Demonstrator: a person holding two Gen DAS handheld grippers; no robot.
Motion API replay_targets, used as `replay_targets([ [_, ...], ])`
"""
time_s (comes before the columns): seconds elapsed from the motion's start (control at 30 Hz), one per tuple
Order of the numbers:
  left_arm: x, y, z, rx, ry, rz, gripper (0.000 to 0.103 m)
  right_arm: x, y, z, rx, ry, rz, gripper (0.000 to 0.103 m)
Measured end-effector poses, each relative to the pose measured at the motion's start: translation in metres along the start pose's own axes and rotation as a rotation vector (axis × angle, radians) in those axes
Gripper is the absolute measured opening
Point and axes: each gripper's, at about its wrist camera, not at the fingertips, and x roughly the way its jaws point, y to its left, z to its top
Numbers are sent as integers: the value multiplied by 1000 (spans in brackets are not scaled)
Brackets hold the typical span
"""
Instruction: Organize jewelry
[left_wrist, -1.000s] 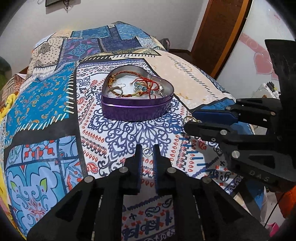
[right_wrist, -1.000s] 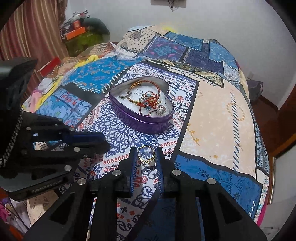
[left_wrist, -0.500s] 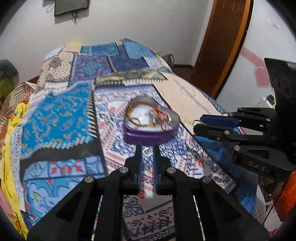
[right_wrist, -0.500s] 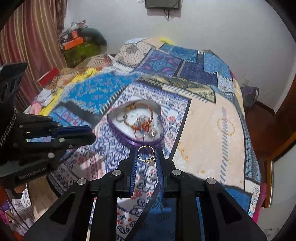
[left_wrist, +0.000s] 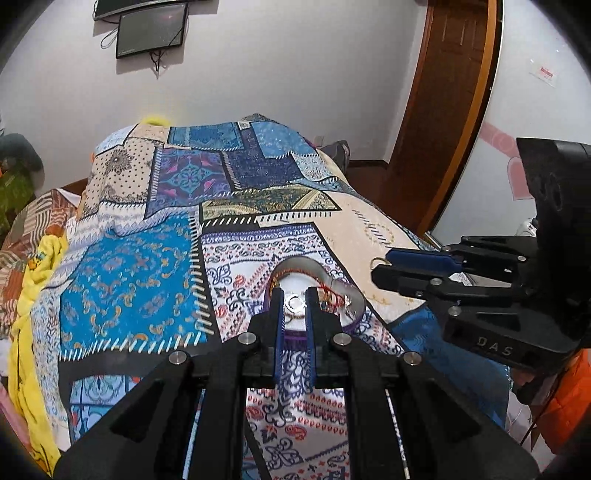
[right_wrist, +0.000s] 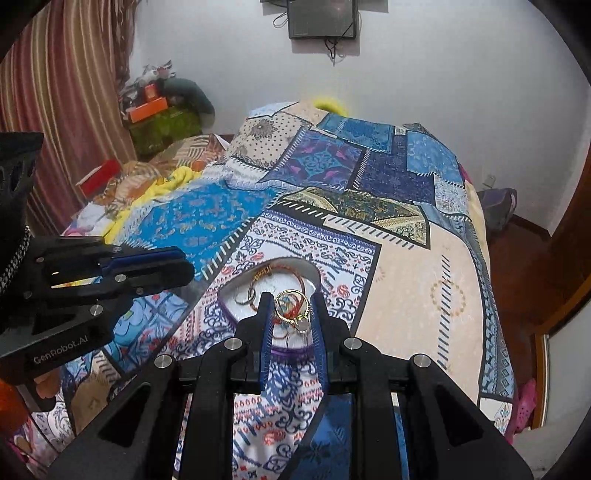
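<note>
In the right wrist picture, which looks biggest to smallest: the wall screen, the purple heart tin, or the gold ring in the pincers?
1. Purple heart tin, partly hidden by the fingers.
2. Wall screen, cut off at the top and far away, so its rank against the tin is unsure.
3. Gold ring, clearly smallest, pinched in the right gripper.

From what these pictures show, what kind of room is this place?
Most likely a bedroom in a home. A bed covered with a patchwork quilt fills the view, a small screen hangs on the white wall behind it, and a wooden door stands at one side.
</note>
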Motion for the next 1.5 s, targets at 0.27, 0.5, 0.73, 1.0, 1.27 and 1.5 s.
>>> replay_targets([
  [0.27, 23, 1, 0, 5, 30, -18, 9, 16, -6, 4, 22, 18, 19, 18],
  [0.5, 45, 2, -9, 5, 83, -45, 9, 35, -4, -3, 15, 71, 44, 18],
  [0.73, 52, 8, -12, -15, 96, -36, 9, 44, 1, -10, -4, 104, 68, 18],
  [1.0, 56, 10, -13, -21, 106, -35, 9, 49, 0, -11, -2, 121, 76, 18],
  [1.27, 52, 16, -11, -60, 105, -30, 9, 50, 3, -11, -13, 135, 63, 19],
  [1.5, 28, 10, -4, -44, 64, -13, 9, 31, 3, -4, 0, 98, 47, 19],
])
